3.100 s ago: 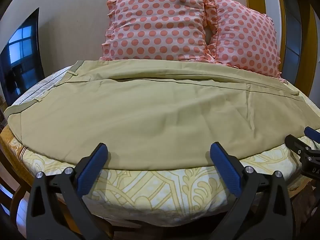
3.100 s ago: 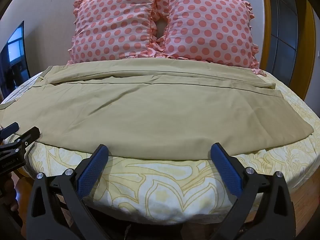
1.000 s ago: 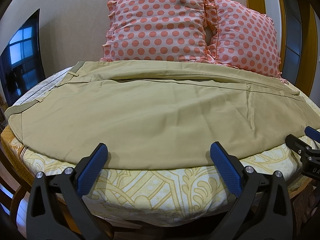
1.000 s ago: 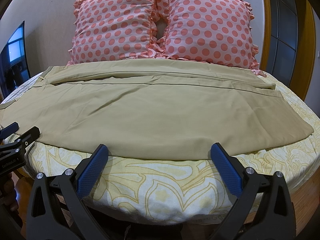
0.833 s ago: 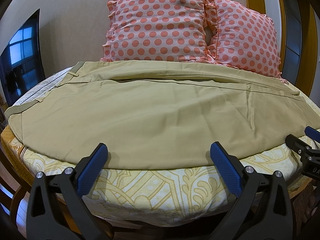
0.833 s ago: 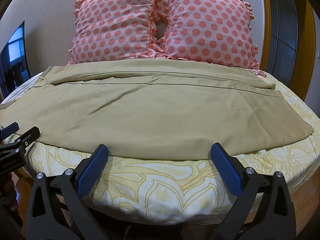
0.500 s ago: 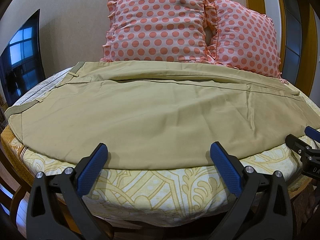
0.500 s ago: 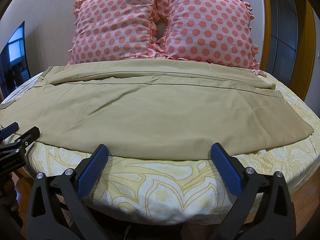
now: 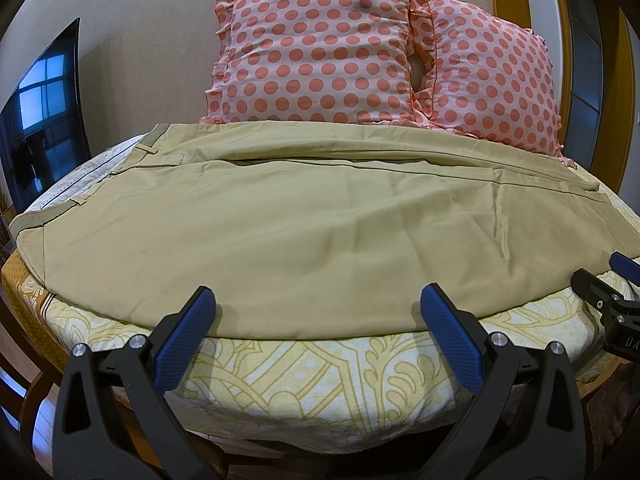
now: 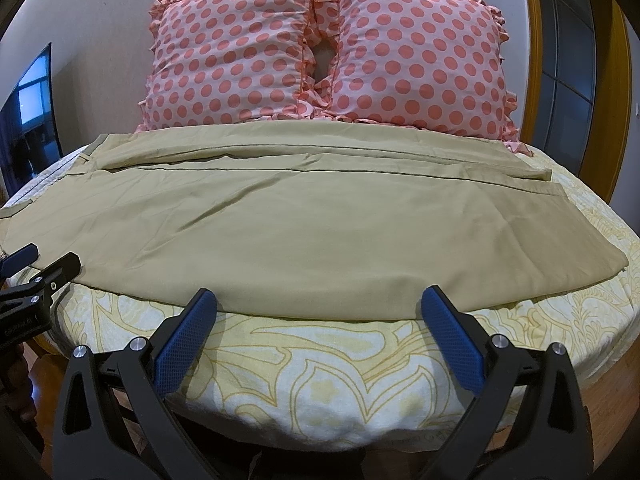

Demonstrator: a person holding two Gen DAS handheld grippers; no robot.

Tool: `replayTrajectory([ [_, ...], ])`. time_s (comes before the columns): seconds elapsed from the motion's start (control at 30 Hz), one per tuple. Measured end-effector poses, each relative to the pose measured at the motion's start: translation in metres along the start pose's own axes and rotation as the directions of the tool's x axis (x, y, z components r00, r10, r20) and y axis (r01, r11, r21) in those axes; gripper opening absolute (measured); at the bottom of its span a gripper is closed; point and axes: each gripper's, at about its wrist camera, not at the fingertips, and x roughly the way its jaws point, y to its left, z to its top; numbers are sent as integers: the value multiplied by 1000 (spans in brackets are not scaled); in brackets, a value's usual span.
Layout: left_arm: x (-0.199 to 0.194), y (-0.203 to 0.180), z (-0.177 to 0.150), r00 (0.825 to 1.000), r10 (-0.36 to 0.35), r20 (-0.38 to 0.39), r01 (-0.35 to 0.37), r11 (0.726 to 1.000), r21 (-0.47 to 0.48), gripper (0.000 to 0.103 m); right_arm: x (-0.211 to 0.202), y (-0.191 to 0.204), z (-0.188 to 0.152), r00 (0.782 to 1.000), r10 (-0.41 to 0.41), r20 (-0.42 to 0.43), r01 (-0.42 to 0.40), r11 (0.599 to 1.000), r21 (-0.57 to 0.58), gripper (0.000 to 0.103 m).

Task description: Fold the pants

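Note:
Tan pants (image 9: 304, 232) lie flat across the bed, waistband at the left, leg ends at the right; they also show in the right wrist view (image 10: 256, 232). My left gripper (image 9: 316, 312) is open and empty, just short of the pants' near edge. My right gripper (image 10: 318, 312) is open and empty, also just short of the near edge. The right gripper shows at the right edge of the left wrist view (image 9: 608, 280). The left gripper shows at the left edge of the right wrist view (image 10: 36, 268).
The bed has a yellow patterned sheet (image 9: 320, 376), also in the right wrist view (image 10: 320, 376). Two pink polka-dot pillows (image 9: 316, 56) (image 10: 416, 56) stand against the wall behind the pants. A dark screen (image 9: 44, 112) is at the left, a wooden door frame (image 10: 536, 40) at the right.

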Motion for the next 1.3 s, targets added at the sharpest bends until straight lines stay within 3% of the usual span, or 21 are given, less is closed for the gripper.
replayTrajectory([
  [0.23, 0, 0, 0, 1000, -3, 2, 3, 1000, 4, 101, -5, -6, 5, 1000, 25, -13, -26, 999, -20, 102],
  [0.33, -2, 0, 6, 1000, -5, -18, 5, 1000, 10, 101, -24, -27, 36, 996, 66, 61, -67, 998, 13, 102],
  [0.43, -7, -2, 25, 1000, -7, 5, 7, 1000, 28, 101, -25, -52, 81, 992, -23, 121, 20, 1000, 21, 102],
  [0.57, -5, -1, 50, 999, 22, 43, -24, 999, 38, 101, 25, -105, 143, 988, -129, 84, 119, 987, 112, 102],
  [0.7, 15, 2, 89, 998, 42, 51, -42, 999, 11, 101, 104, -158, 188, 978, -199, -57, 207, 950, 233, 102],
  [0.77, 29, 4, 108, 996, 71, 49, -71, 997, -1, 101, 151, -186, 209, 957, -250, -146, 283, 916, 285, 102],
  [0.83, 44, 5, 122, 995, 91, 46, -90, 996, -10, 101, 193, -209, 221, 922, -315, -226, 376, 870, 319, 94],
  [0.87, 48, 5, 125, 995, 95, 42, -95, 995, -12, 101, 212, -220, 227, 906, -333, -262, 409, 849, 333, 86],
  [0.97, 64, 5, 131, 996, 88, 13, -88, 996, -21, 101, 254, -243, 234, 865, -368, -342, 482, 798, 361, 75],
  [1.13, 75, 5, 127, 998, 58, -27, -58, 998, -22, 101, 302, -266, 233, 819, -364, -443, 549, 722, 422, 71],
  [1.2, 79, 8, 129, 998, 44, -39, -45, 998, -36, 101, 318, -270, 231, 792, -386, -474, 582, 712, 393, 63],
  [1.27, 82, 9, 128, 998, 36, -54, -39, 998, -45, 101, 317, -269, 231, 800, -402, -445, 576, 722, 383, 47],
  [1.3, 83, 11, 127, 998, 35, -59, -39, 998, -52, 101, 312, -270, 230, 811, -400, -428, 565, 724, 395, 32],
])
